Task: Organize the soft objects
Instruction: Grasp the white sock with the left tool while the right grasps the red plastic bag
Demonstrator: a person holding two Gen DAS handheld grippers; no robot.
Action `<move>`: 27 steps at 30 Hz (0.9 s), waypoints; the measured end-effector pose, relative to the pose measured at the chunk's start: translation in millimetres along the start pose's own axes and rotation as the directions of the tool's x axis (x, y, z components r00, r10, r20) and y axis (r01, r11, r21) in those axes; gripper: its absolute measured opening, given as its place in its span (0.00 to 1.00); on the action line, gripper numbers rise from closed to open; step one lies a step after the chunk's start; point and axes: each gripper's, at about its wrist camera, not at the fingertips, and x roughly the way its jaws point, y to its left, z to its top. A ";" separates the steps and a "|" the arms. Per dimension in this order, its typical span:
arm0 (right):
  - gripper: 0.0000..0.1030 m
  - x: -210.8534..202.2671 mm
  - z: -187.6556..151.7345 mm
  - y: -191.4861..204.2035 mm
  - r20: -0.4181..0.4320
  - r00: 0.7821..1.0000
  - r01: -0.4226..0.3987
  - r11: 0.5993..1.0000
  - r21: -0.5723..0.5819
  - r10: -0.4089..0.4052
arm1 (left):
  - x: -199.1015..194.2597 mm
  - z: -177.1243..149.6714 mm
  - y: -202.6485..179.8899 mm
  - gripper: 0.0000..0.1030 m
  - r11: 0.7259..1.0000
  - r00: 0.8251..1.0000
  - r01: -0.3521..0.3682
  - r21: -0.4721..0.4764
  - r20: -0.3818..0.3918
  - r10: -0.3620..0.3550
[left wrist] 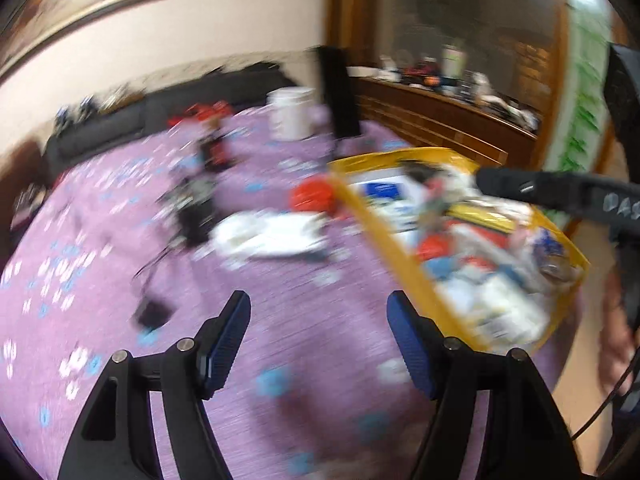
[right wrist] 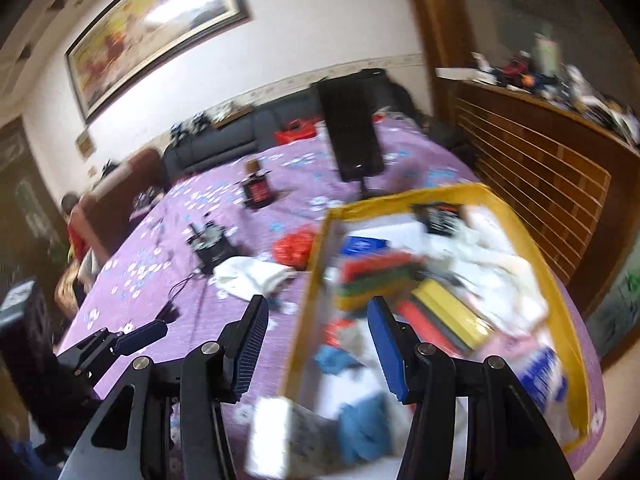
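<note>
A yellow-rimmed fabric bin stands on the purple bedspread, filled with cloths, boxes and packets, all blurred. Left of the bin lie a crumpled white cloth and a red bag. The same white cloth, red bag and bin show in the left wrist view. My left gripper is open over bare bedspread, left of the bin. My right gripper is open above the bin's near left rim, with nothing between its pads.
A black device with a cable, a dark bottle and a tall black upright object stand on the bed. A white bucket sits farther back. A wooden headboard runs along the right. A person is at the far left.
</note>
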 end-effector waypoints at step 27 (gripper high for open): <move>0.60 255.4 91.9 34.2 -0.490 0.854 0.115 0.982 -0.151 -0.176 | 9.5 -21.4 108.1 0.68 0.954 1.000 -0.010 -0.301 -0.016 0.005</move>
